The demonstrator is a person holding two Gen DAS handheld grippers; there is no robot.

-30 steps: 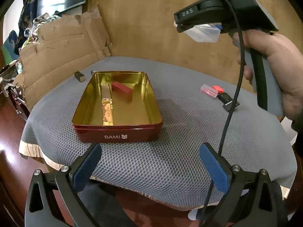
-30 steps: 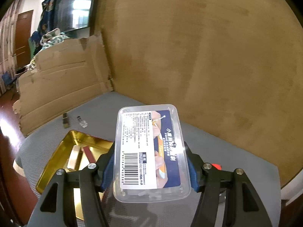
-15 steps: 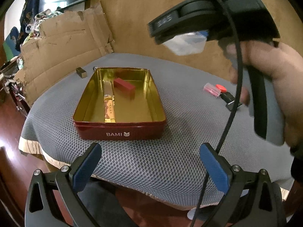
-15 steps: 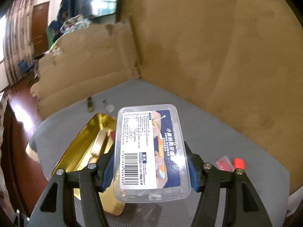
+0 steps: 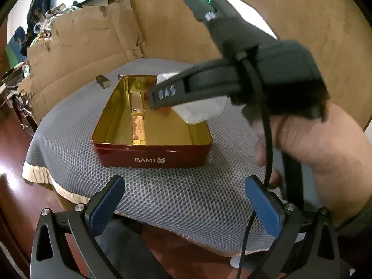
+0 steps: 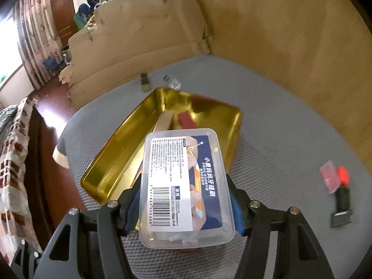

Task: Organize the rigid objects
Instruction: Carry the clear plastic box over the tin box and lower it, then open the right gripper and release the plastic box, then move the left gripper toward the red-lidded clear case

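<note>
A red tin (image 5: 151, 157) with a gold inside stands open on the grey mesh cushion (image 5: 176, 197); its gold wall (image 6: 121, 144) also shows in the right wrist view. A gold bar (image 5: 138, 125) and a red block (image 6: 186, 119) lie inside it. My right gripper (image 6: 186, 207) is shut on a clear plastic box (image 6: 186, 186) with a printed label, held above the tin's near right part. In the left wrist view that box (image 5: 200, 109) hangs over the tin's right rim under the right gripper's body (image 5: 232, 79). My left gripper (image 5: 186, 200) is open, empty, near the cushion's front edge.
A small dark-and-gold block (image 5: 103, 81) and a small clear bottle (image 6: 173, 82) lie behind the tin. A red packet (image 6: 327, 176) and a red-capped black piece (image 6: 343, 197) rest at the right. Torn cardboard (image 5: 76, 46) stands at the back left, a tan wall (image 6: 290, 34) behind.
My right gripper has come down and leftward with the plastic box, from high above the cushion to just over the tin. The left gripper has stayed in place.
</note>
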